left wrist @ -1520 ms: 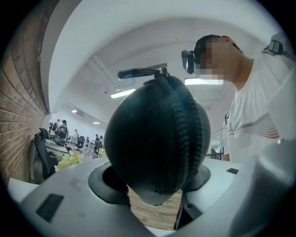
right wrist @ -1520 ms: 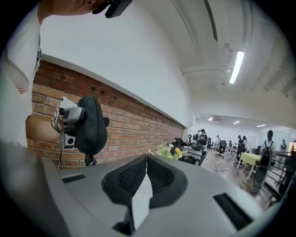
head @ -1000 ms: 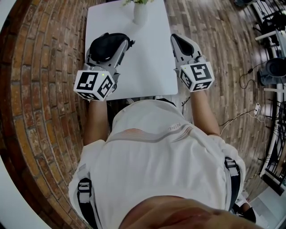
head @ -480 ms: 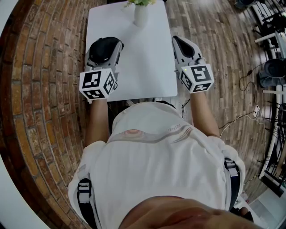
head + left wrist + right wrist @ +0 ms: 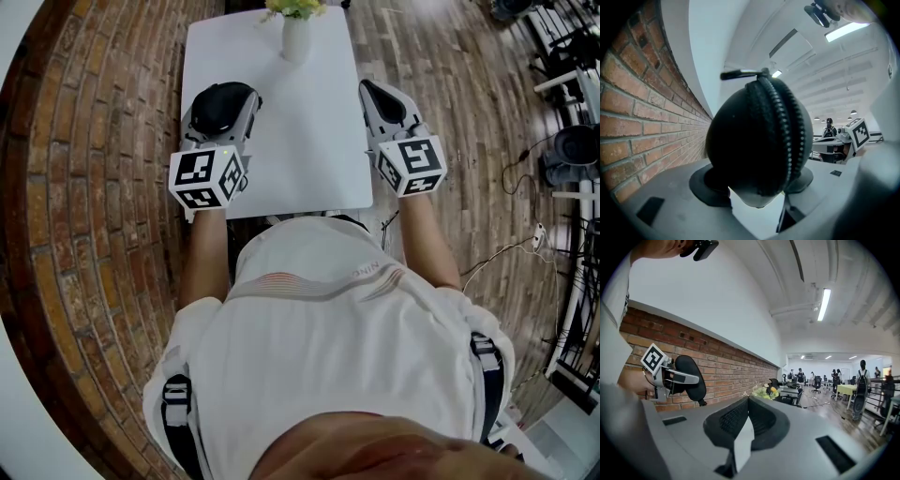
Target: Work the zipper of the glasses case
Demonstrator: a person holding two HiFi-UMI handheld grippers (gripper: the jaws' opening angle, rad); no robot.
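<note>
Left gripper (image 5: 223,112): I see its jaws standing wide and clamped on the glasses case (image 5: 754,140) – one pad on each broad side.
Glasses case: black and rounded, held on its edge between the left jaws, over the left border of the white table (image 5: 300,141). From the head view I cannot tell whether it touches the tabletop.
Zipper (image 5: 787,136): it runs up over the end of the case that faces the left gripper view; the teeth look joined along the part I can see.
Zipper pull (image 5: 740,73): it sticks out to the left at the top of the case, with nothing gripping it.
Right gripper (image 5: 380,98): its jaws are pressed together with nothing between them – it is at the right border of the table, well apart from the case.
Vase (image 5: 296,37): white, with flowers (image 5: 292,7), at the far end of the table between the two grippers.
Surroundings: a brick wall (image 5: 642,108) on the left side, a wooden floor (image 5: 469,112) on the right.
</note>
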